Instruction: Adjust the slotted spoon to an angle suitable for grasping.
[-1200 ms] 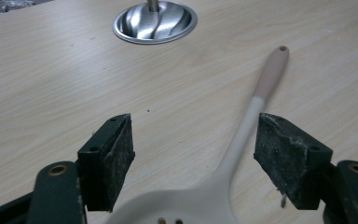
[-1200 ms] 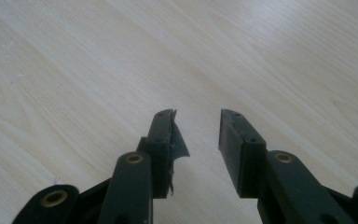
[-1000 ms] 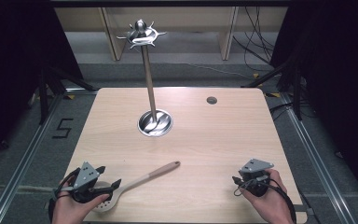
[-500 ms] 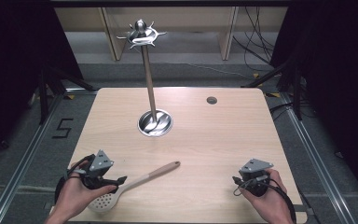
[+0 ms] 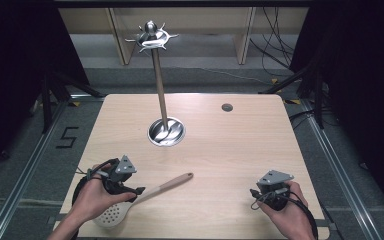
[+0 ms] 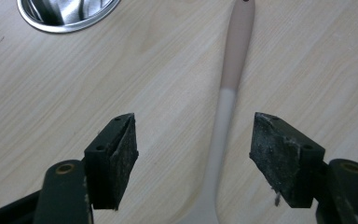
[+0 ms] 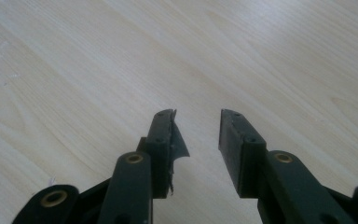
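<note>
While the slotted spoon (image 5: 130, 202) lies flat near the front left corner of the wooden table (image 5: 230, 150), its perforated pale bowl points toward the person and its tan handle end angles toward the table's middle. Over its neck hangs the left gripper (image 6: 193, 149), whose jaws have just been closing a little yet stand wide, the pale handle running between them with neither pad touching it. Farther off, at the table's middle, stands a metal rack (image 5: 165, 131), a round steel base with an upright pole topped by hooks. Well apart, at the front right, the right gripper (image 7: 198, 133) sits low over bare wood, jaws parted, grasping nothing.
</note>
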{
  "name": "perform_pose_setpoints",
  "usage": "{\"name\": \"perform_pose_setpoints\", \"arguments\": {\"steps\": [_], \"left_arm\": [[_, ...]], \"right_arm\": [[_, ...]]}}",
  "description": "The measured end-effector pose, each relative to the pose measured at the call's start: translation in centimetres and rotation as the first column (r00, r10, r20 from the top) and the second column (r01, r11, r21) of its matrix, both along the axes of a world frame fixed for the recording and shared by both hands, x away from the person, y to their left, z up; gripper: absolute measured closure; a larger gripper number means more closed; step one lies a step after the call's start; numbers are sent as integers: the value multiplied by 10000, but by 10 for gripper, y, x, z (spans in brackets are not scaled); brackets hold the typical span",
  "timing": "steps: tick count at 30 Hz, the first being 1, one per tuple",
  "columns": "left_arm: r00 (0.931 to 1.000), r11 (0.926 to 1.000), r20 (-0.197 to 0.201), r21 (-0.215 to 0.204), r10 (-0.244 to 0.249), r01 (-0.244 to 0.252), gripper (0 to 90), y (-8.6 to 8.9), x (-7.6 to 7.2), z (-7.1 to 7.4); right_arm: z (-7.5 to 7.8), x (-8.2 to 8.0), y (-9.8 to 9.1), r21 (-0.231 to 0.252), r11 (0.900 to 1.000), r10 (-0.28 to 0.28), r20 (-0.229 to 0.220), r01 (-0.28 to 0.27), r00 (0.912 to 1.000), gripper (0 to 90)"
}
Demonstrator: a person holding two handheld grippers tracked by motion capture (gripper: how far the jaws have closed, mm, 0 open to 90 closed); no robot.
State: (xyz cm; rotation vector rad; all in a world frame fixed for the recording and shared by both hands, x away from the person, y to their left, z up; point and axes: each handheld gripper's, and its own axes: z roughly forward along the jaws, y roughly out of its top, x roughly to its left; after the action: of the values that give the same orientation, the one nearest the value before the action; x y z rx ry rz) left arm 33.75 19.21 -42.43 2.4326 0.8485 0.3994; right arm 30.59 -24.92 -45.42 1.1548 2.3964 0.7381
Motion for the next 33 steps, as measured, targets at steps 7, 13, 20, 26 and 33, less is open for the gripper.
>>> {"name": "perform_pose_setpoints", "arguments": {"steps": [7,13,20,26,33], "left_arm": [[9994,9997,-350,213,-81,89,315,-9,6,-1],[9966,9982,-774,513,-279,319,331,-20,14,1],[9914,9943,-1168,811,-589,686,345,-33,22,0],[9868,9891,-1398,1101,-819,977,356,-43,30,-1],[9802,9816,-1708,1436,-1005,1256,367,-54,37,-3]], "right_arm": [[0,1,0,-11,10000,29,40,-29,10000,660],[-1,2,0,-64,9999,133,131,-132,9998,660],[-1,3,0,-54,9999,141,60,-141,9999,660],[0,2,1,49,10000,9,-73,-9,10000,660],[0,2,1,38,10000,5,-57,-5,10000,661]]}}
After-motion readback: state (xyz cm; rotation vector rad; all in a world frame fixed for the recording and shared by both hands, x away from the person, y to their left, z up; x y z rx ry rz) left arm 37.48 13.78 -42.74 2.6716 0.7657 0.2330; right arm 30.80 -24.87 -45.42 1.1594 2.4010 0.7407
